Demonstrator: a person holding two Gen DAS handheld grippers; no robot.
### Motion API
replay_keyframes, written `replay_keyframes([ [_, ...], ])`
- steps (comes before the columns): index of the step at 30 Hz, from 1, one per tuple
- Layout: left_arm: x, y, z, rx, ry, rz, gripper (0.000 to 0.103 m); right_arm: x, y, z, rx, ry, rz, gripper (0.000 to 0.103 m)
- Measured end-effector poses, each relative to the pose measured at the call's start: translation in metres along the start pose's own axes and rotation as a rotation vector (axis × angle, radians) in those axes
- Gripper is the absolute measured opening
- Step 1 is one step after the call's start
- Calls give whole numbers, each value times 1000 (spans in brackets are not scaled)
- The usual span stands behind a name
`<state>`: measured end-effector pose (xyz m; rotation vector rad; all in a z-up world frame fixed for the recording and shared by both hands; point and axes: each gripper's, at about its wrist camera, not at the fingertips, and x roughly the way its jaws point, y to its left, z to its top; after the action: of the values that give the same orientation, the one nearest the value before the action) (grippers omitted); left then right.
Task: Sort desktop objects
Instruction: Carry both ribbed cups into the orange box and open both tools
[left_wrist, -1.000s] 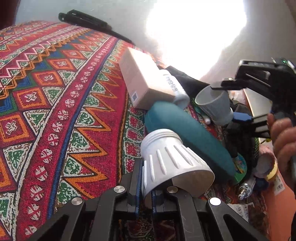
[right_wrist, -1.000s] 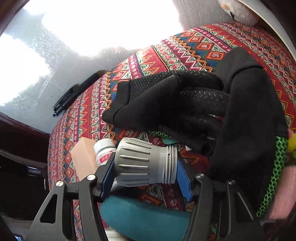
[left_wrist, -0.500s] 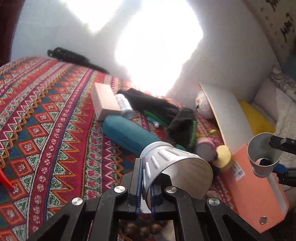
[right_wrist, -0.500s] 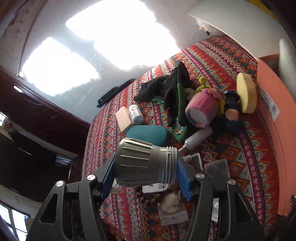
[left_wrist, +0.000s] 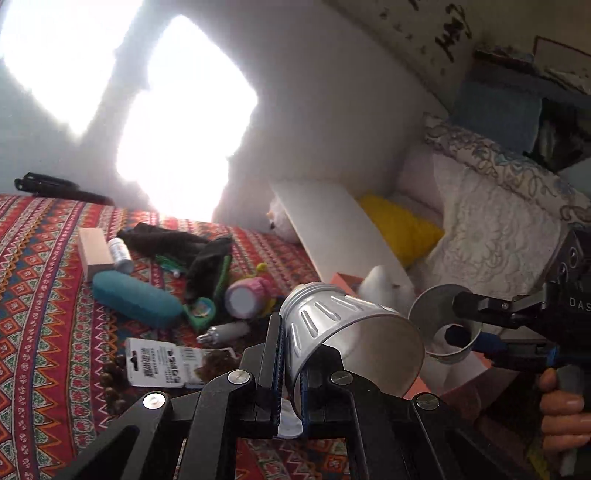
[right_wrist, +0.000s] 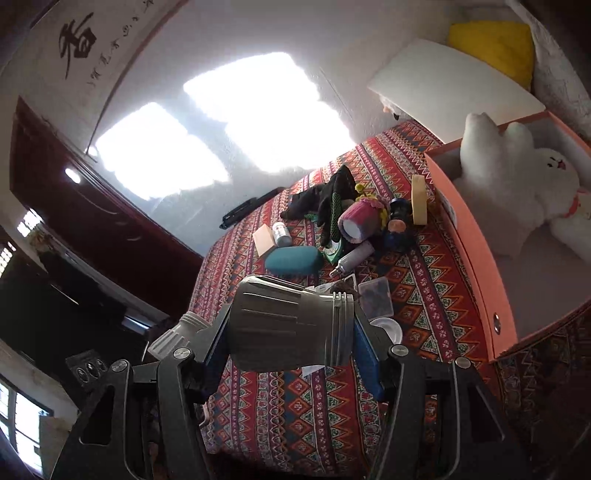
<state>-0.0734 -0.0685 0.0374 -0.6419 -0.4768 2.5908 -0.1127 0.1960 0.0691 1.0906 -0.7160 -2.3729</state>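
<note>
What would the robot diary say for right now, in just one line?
left gripper: shut on ribbed cup | right gripper: shut on second ribbed cup | both lifted near orange box | white plush inside

Setting: a home, likely a bedroom or living room. Evidence: red patterned woven tablecloth (right_wrist: 417, 280) covers the table. Beyond its far edge, a plain white wall with sunlit window patches. On the wall above the cloth, a hanging calligraphy scroll with black brush characters (right_wrist: 79, 44). Right of the cloth: a yellow cushion (left_wrist: 400, 227) and a pale floral quilted bedding (left_wrist: 491, 221). A white plush rabbit toy (right_wrist: 528, 184) lies in an open orange cardboard box (right_wrist: 476, 240) on the cloth's right side.
</note>
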Motion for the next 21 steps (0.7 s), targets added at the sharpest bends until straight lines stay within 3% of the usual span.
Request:
replay_keyframes([
  [7,21,-78,14,101,24,-112,2,-83,-24,-4,13,-129,-25,62],
  [14,84,-176,36,232,72,-231,2,-177,-79,9,57,-361,-157,62],
  [17,122,-208,36,273,117,-255,2,-198,-115,20,96,-416,-227,62],
  [21,174,-231,24,291,189,-266,2,-189,-171,36,171,-395,-279,62],
])
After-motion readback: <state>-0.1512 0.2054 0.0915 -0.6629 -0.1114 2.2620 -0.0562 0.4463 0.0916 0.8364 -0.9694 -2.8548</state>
